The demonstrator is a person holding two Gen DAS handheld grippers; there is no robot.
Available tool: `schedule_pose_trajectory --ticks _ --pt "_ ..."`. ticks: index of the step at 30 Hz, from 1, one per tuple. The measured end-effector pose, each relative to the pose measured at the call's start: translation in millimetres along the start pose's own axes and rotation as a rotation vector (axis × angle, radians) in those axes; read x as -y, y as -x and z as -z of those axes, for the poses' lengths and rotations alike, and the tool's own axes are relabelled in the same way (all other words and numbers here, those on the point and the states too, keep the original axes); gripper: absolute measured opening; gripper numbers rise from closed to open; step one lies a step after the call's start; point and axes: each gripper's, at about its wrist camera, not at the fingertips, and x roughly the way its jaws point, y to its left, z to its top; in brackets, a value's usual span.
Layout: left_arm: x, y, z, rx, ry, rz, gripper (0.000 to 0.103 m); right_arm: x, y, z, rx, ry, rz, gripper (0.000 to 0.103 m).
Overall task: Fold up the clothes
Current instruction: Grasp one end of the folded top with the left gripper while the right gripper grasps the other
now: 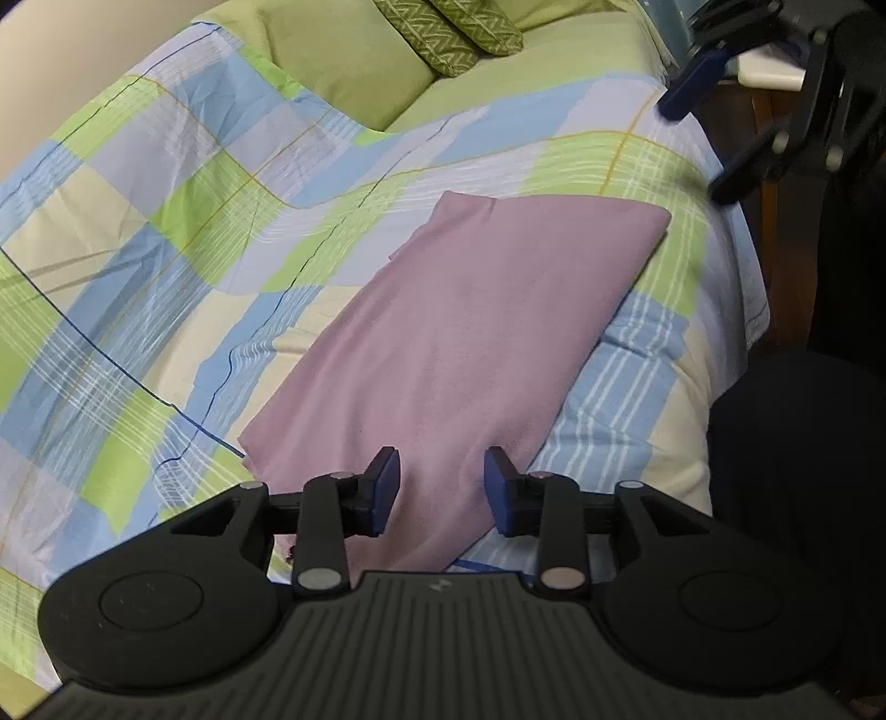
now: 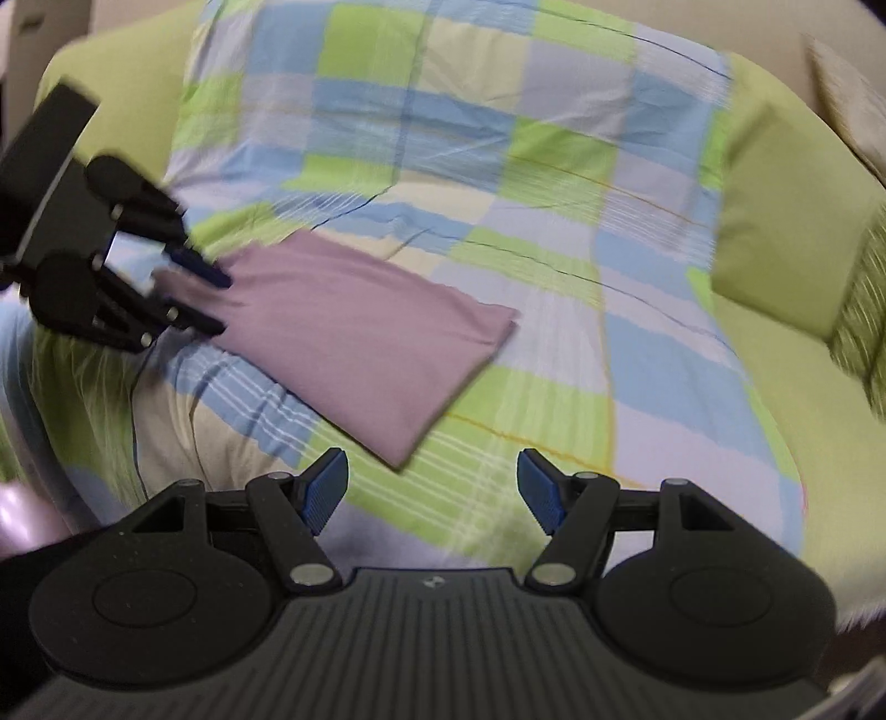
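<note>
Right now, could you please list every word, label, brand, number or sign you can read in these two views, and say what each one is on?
No readable words or numbers appear in either view.
Left gripper: a small pale emblem on the black body behind the fingers, too small to read.
Right gripper: the same small emblem, also unreadable.
Pink cloth: plain, no label showing.
Checked bedspread: pattern only, no text.

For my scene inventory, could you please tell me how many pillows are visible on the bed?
2: a plain green fabric pillow at the head of the bed, and a green zigzag-patterned pillow lying against its right side. Others may be hidden beyond the frame.
</note>
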Motion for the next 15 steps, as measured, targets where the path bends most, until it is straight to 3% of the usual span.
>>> schedule_pose_trajectory --ticks 4,8,11,13,15 --pt "-3 8 3 0.011 -0.019 0.029 0.042 -15 -24 -12 -0.02 0.134 -0.004 0.064" --pt "1 13 12 0.014 -0.156 0.033 0.042 -37 -48 -21 -0.052 0.286 -0.001 0.064" --pt "-1 14 17 0.02 -0.18 0.043 0.043 -44 -57 -18 -0.071 0.369 0.0 0.064" --pt "-1 13 20 0.014 -0.204 0.032 0.045 -47 -59 -17 -0.074 0.402 0.002 0.064" --pt "-1 11 24 -0.007 -0.288 -0.039 0.045 -49 -60 -16 -0.072 0.441 0.01 0.064"
